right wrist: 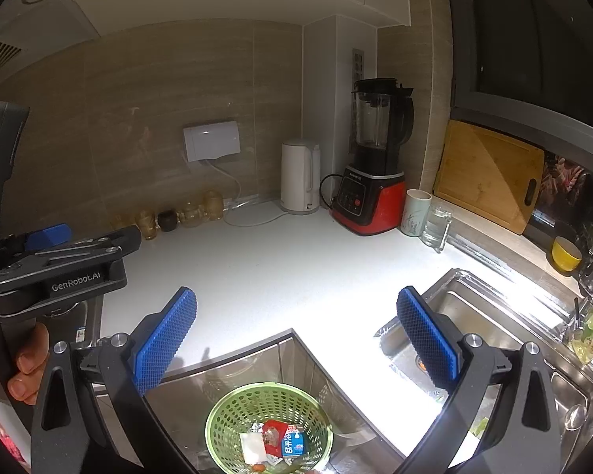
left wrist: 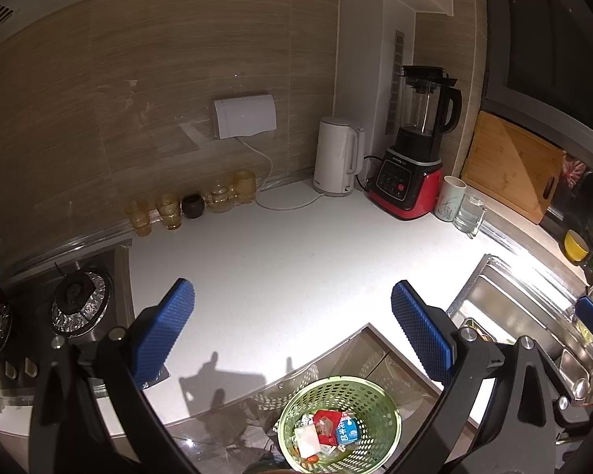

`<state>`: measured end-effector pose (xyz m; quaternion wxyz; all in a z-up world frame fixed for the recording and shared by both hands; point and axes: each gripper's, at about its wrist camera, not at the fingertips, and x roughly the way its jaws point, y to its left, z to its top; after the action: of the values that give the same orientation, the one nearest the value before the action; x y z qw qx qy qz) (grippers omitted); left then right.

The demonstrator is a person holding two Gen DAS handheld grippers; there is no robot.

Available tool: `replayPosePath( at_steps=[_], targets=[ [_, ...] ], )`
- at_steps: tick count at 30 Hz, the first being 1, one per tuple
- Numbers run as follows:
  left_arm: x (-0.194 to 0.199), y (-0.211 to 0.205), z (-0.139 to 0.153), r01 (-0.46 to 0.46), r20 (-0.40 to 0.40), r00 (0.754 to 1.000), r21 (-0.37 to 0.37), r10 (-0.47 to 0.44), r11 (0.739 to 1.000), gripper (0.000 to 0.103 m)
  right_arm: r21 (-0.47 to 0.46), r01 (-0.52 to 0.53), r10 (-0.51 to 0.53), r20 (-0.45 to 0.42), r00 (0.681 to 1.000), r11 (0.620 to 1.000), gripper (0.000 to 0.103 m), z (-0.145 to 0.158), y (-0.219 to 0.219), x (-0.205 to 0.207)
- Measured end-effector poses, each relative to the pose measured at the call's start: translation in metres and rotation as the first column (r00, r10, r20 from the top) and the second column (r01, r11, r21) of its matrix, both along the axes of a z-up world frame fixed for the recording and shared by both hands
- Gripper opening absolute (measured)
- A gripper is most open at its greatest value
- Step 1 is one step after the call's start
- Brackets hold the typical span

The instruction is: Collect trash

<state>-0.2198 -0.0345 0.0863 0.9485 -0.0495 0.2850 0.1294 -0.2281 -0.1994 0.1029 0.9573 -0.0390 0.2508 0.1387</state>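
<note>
A green perforated basket (left wrist: 369,403) (right wrist: 233,414) stands on the floor below the counter's front corner. Inside lie a blue-and-white carton (left wrist: 346,432) (right wrist: 293,443), a red wrapper (left wrist: 326,420) (right wrist: 272,430) and a white packet (left wrist: 308,438) (right wrist: 252,447). My left gripper (left wrist: 292,316) hangs open above the white counter (left wrist: 276,268), nothing between its blue pads. My right gripper (right wrist: 296,320) is open too, also holding nothing. In the right wrist view the left gripper's body (right wrist: 59,272) shows at the left, held by a hand (right wrist: 29,363).
At the back stand a white kettle (left wrist: 338,158), a red-based blender (left wrist: 413,150), a paper cup (left wrist: 450,197), a glass (left wrist: 469,215) and several amber glasses (left wrist: 170,205). A steel sink (left wrist: 506,304) lies right, a gas hob (left wrist: 79,300) left, a cutting board (left wrist: 510,166) by the window.
</note>
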Motion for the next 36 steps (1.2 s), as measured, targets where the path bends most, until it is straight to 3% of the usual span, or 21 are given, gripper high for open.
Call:
replayPosePath(
  at_steps=[36],
  targets=[
    [0.013, -0.008, -0.005, 0.042, -0.025, 0.999, 0.008, -0.042, 0.999, 0.095, 0.003, 0.009, -0.009, -0.014, 1.0, 1.0, 0.101, -0.004, -0.008, 0.008]
  ],
)
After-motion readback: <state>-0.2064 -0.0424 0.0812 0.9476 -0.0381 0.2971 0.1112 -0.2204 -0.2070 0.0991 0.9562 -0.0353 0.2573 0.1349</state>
